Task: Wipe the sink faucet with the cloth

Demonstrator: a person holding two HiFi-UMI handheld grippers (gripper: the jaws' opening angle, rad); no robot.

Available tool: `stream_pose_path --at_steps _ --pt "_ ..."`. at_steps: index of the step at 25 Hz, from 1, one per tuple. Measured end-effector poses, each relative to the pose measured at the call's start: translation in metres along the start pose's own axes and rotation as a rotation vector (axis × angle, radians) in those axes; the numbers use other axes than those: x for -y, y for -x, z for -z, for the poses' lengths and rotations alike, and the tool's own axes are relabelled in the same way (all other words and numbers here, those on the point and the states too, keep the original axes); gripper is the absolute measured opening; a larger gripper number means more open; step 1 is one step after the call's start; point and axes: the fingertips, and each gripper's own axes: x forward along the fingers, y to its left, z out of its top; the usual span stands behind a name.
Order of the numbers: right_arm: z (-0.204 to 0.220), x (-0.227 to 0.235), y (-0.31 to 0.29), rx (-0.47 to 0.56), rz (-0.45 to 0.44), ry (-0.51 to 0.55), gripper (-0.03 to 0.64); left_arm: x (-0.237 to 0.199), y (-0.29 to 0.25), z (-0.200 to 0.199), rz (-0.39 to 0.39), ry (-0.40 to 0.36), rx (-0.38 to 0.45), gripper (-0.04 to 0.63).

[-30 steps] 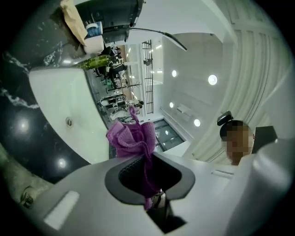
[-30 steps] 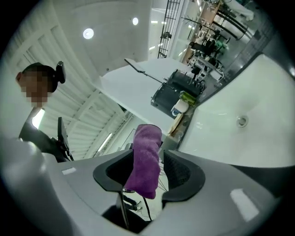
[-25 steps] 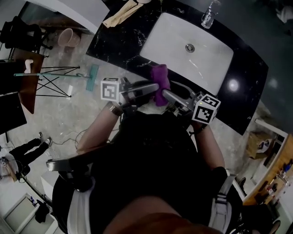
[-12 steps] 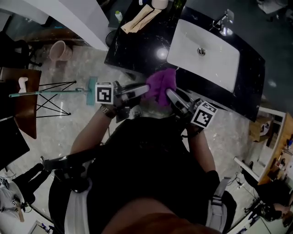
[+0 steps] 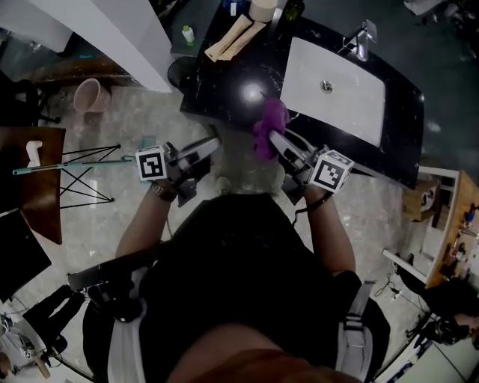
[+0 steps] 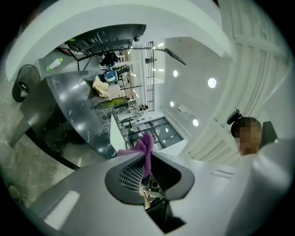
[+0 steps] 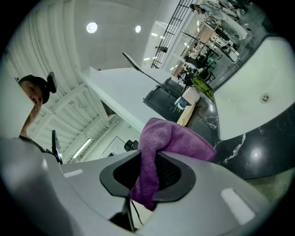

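Observation:
The purple cloth [image 5: 269, 123] hangs bunched from my right gripper [image 5: 275, 138], just short of the black counter's front edge. In the right gripper view the cloth [image 7: 170, 138] is pinched between the jaws of this gripper [image 7: 154, 159], which closed on it within the last second, and it drapes over one of them. My left gripper [image 5: 212, 147] hangs to the left over the floor, apart from the cloth. Its jaws have just been closing and stand a slit apart, holding nothing. The cloth [image 6: 146, 147] shows through that slit. The chrome faucet [image 5: 361, 39] stands behind the white sink [image 5: 359, 112].
A black marble counter [image 5: 224, 82] holds the sink, a folded beige towel [image 5: 233, 36] and bottles [image 5: 292, 9]. On the floor at left are a dark bin [image 5: 183, 73], a pink bucket [image 5: 88, 93] and a mop [image 5: 75, 161]. A white partition [image 5: 112, 30] stands at upper left.
My left gripper has let go of the cloth and swung left, away from it. The right gripper keeps the cloth, which now hangs narrower, nearer the counter edge.

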Motion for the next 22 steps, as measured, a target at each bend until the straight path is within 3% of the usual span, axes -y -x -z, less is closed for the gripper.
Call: stream_pose_path --at_steps 2,5,9,13,15,22 --pt "-0.009 0.008 -0.011 -0.007 0.013 0.027 0.097 0.001 0.006 0.007 -0.001 0.009 0.006 0.014" --pt "-0.037 -0.001 -0.038 0.008 -0.037 0.078 0.097 -0.006 0.013 0.021 -0.053 -0.064 -0.047 0.0" --pt "-0.072 -0.004 -0.072 0.051 -0.072 0.08 0.097 -0.009 0.016 0.034 -0.073 -0.051 -0.081 0.0" --pt "-0.047 0.089 -0.089 -0.054 0.2 -0.127 0.098 -0.01 0.025 0.037 -0.081 -0.044 -0.084 0.0" --pt "-0.028 0.122 -0.089 -0.12 0.315 -0.168 0.098 -0.011 0.03 0.038 -0.086 -0.042 -0.087 0.0" --pt "-0.011 0.153 -0.088 -0.21 0.488 -0.151 0.098 -0.016 0.032 0.037 -0.086 -0.018 -0.088 0.0"
